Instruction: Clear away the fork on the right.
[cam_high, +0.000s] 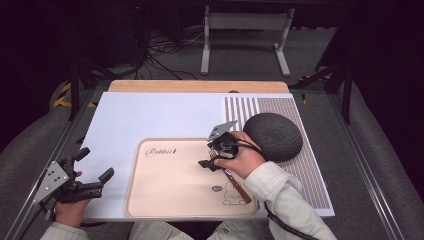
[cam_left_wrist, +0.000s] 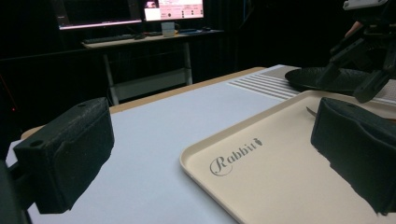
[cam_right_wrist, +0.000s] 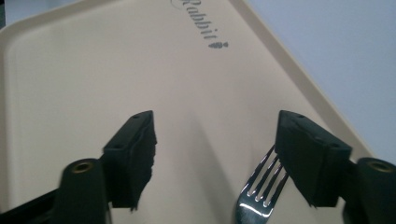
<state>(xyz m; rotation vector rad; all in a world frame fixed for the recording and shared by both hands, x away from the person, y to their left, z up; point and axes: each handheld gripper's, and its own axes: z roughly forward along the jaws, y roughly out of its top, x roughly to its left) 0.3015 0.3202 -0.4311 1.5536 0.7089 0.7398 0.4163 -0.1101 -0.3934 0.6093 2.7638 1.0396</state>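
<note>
A cream tray (cam_high: 165, 195) printed with "Rabbit" lies on the white board near the front edge. On its right part lies a fork (cam_high: 238, 188) with a brown wooden handle. My right gripper (cam_high: 209, 157) hovers low over the fork's head. In the right gripper view its jaws (cam_right_wrist: 215, 149) stand open, and the steel tines (cam_right_wrist: 262, 183) lie on the tray (cam_right_wrist: 70, 70) just inside the right-hand jaw, not pressed. My left gripper (cam_high: 97, 164) rests open at the board's front left corner, with nothing between its jaws (cam_left_wrist: 210, 140).
A dark round bowl-like dish (cam_high: 274, 136) sits on a striped placemat (cam_high: 312, 170) just right of the tray, close behind the right hand. The white board (cam_high: 150, 115) stretches back and left. Metal rails flank the table.
</note>
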